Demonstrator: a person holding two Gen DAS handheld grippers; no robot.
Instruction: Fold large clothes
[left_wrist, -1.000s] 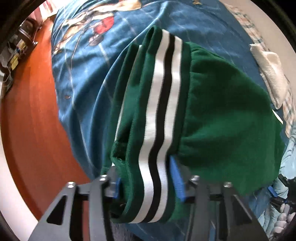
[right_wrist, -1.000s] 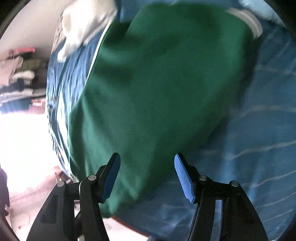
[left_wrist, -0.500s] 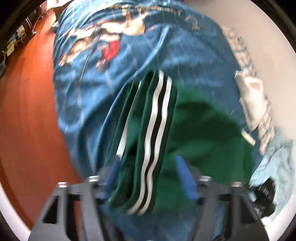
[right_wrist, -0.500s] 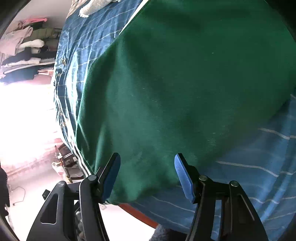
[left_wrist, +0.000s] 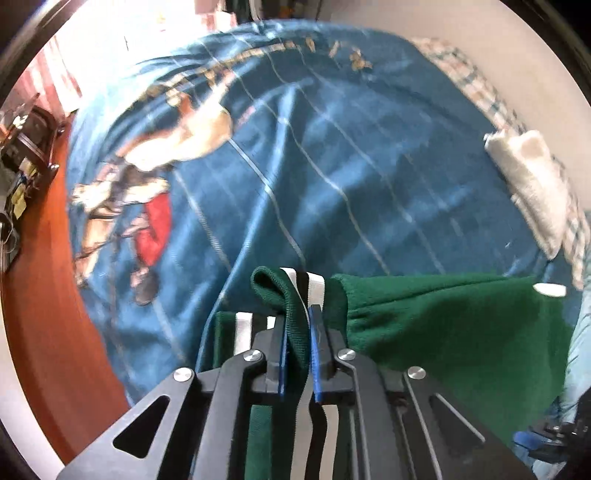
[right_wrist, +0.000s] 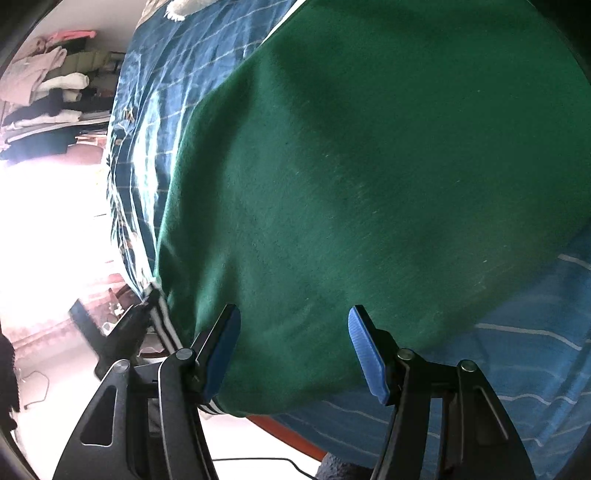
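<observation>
The left claw (left_wrist: 298, 350) is clamped on the striped hem of the green garment (left_wrist: 443, 332). The right claw (right_wrist: 293, 349) stands apart above the garment, which lies ahead of it on the blue bed cover (right_wrist: 517, 362). No legible writing.

Left claw (left_wrist: 298, 347) newly clamped on striped hem (left_wrist: 308, 291).

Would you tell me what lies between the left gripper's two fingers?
The garment's striped hem, pinched by the left gripper, seen in the left wrist view.

One green garment (left_wrist: 443, 325) — two grippers (left_wrist: 299, 354) (right_wrist: 293, 350)
</observation>
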